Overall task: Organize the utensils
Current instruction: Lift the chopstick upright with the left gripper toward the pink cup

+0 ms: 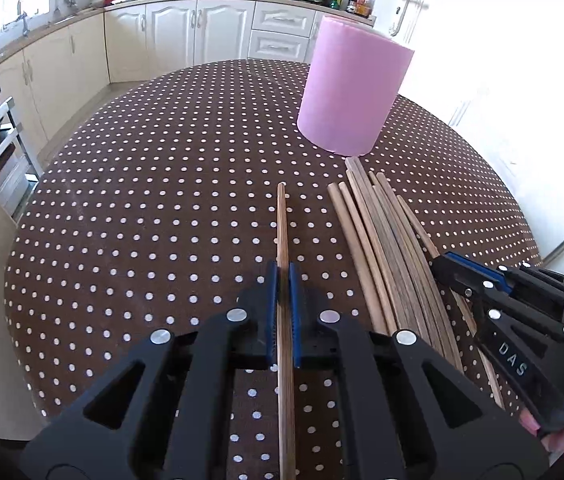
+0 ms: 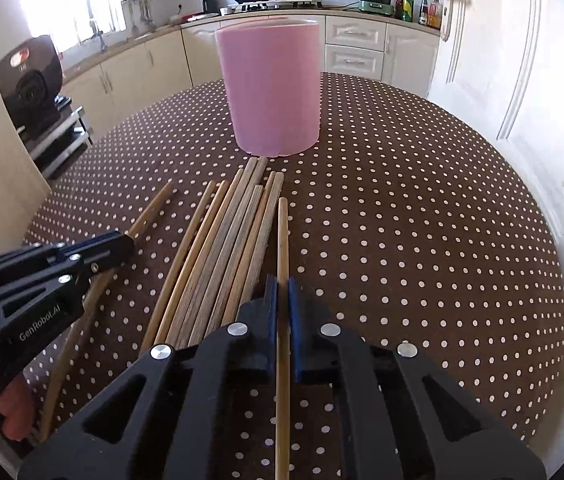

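From my left wrist, my left gripper (image 1: 283, 280) is clamped narrow on a single slim round wooden chopstick (image 1: 282, 224), which runs straight between the blue pads and points away from me toward the far side of the brown desk with white polka dots (image 1: 142, 200). The tall pink cylindrical holder (image 1: 351, 88) stands far and to the right of that tip, well apart from it. Between them, just right of my gripper, lies the loose bundle of wooden chopsticks (image 1: 377, 248), their long axes fanning toward the holder's base. My right gripper (image 1: 441, 264) shows at the right edge, closed over the near end of that bundle's rightmost stick.

From my right wrist, my right gripper (image 2: 283, 284) is pinched shut on its own thin wooden chopstick (image 2: 282, 232), long axis aimed almost directly at the pink holder (image 2: 270, 84), which sits dead ahead and far. The bundle (image 2: 222, 248) lies just to its left, and my left gripper (image 2: 122, 242) is farther left.

I judge the right hand better lined up: its stick already points at the holder, while the left must swing rightward over the bundle. Each stick must tip upright before dropping in.
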A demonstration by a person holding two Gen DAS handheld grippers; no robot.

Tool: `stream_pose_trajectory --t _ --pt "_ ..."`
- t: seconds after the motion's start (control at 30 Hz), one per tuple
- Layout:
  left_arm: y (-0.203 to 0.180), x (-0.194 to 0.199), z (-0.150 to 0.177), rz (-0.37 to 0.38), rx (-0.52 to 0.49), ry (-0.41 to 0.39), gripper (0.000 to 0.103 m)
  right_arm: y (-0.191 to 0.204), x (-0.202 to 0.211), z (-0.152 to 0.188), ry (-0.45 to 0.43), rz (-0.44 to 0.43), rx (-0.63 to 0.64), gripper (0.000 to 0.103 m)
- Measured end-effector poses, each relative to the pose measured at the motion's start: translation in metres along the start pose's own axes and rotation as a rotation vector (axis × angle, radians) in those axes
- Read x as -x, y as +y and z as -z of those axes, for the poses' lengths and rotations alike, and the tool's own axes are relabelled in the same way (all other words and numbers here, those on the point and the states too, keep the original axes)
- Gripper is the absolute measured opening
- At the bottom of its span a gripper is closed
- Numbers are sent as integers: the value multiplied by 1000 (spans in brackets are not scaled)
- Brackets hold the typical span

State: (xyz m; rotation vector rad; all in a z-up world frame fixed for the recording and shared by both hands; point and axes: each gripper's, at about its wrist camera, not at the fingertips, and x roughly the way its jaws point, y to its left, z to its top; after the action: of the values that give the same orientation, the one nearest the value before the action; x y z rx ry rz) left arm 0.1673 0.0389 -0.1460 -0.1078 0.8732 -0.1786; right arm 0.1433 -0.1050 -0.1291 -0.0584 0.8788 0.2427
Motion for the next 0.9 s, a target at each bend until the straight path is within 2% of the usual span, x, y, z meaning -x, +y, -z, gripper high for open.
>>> stream_pose_trajectory --t 0.17,0.5,0.83,0.9 --pt "-8 -2 -5 32 -5 -4 6 -8 10 -5 -42 -52 -47 5" --pt "-20 20 -15 89 -16 -102 6 -21 42 -22 -195 -171 -131 5" --pt "-26 40 -34 90 -16 -191 6 -28 63 -36 -335 -234 -172 5" --pt "-29 43 -38 83 -26 -204 6 -29 71 -38 -385 -247 -168 5"
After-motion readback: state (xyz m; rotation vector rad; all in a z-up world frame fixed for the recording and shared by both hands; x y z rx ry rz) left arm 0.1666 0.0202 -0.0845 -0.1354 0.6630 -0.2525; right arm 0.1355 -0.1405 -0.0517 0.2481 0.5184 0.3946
